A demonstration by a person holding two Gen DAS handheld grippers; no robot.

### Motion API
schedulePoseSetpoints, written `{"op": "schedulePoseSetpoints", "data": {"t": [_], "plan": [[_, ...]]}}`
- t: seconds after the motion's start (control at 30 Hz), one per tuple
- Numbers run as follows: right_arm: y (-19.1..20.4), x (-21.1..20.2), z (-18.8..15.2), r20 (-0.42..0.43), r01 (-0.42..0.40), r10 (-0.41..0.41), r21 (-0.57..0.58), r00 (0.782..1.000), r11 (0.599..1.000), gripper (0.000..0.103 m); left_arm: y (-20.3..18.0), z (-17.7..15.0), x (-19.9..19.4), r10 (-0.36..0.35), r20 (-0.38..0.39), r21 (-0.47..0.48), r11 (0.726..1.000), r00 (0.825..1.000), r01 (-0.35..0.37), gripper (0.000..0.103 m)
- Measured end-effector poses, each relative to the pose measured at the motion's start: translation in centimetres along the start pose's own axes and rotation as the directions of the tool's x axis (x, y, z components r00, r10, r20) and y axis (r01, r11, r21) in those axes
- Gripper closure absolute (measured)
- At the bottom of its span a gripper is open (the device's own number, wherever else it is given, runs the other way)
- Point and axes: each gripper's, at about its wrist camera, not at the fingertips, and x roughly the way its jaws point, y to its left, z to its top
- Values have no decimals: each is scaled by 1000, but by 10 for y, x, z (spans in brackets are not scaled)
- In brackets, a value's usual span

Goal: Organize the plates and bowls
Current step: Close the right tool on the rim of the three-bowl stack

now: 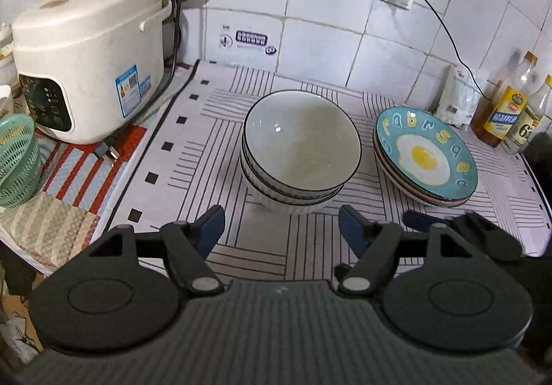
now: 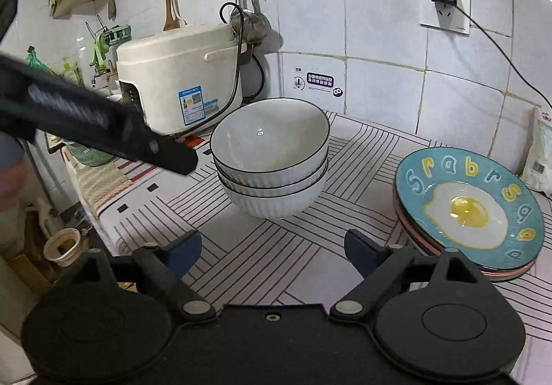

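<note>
The job looks about finished: the bowls (image 1: 300, 150) sit nested at the mat's (image 1: 193, 157) centre, the plates (image 1: 426, 160) stacked just beside at three o'clock, and the left gripper (image 1: 281, 229) and right gripper (image 2: 272, 252) are both spread, pinching nothing.

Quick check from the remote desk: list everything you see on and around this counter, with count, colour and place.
bowls: three, white with dark rims, stacked mid-mat
plates: a stack, top one blue with fried-egg picture, right of bowls
mat: one, white with black lines, under both stacks
rice cooker: one, cream, back left
basket: one, green, far left
bottles: about three, yellowish, far right
bag: one, white, by bottles
wall socket: one, white, charger plugged in
left hand-held gripper: black, blue pads, open, empty
right hand-held gripper: same, open, empty
</note>
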Motion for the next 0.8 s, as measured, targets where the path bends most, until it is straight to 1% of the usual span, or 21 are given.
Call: {"op": "schedulePoseSetpoints", "data": {"t": [0.07,0.2,0.3,0.37,0.43,0.5,0.57,0.6,0.63,0.67,0.7,0.77,0.8], "plan": [[3,11,-4,23,4,-4,1,1000,1000,7,5,1,1,-17,1,-6,1000,1000,17,23],[8,30,-9,58,16,-16,-4,998,1000,6,14,4,6,-27,32,-7,1000,999,27,16],[10,46,-10,59,16,-16,1,998,1000,6,19,9,14,-34,40,-13,999,999,35,9],[9,58,-9,35,11,-11,5,999,1000,5,26,14,22,-64,28,-53,996,998,65,4],[8,72,-6,-18,-1,1,-3,1000,1000,5,32,20,32,-88,10,-96,991,996,89,4],[5,82,-5,-32,8,-7,17,999,1000,5,35,23,42,-95,9,-105,990,995,95,4],[1,92,-2,-47,-3,5,44,999,999,5,39,26,56,-101,-6,-113,989,995,100,4],[0,95,-1,-42,0,2,51,999,999,5,42,28,64,-113,-20,-128,986,993,109,4],[0,98,0,-36,2,0,53,999,999,5,45,29,73,-135,-45,-140,982,990,128,7],[0,101,1,-32,-2,4,51,999,999,5,47,30,81,-159,-73,-142,979,985,148,7],[0,105,3,-31,-8,10,48,999,999,5,47,31,87,-162,-92,-137,979,983,148,8],[1,113,6,-44,-28,30,31,999,999,5,46,33,96,-139,-97,-111,985,985,128,9],[2,115,8,-43,-31,32,19,999,999,5,46,34,99,-142,-99,-105,986,985,131,10]]}}
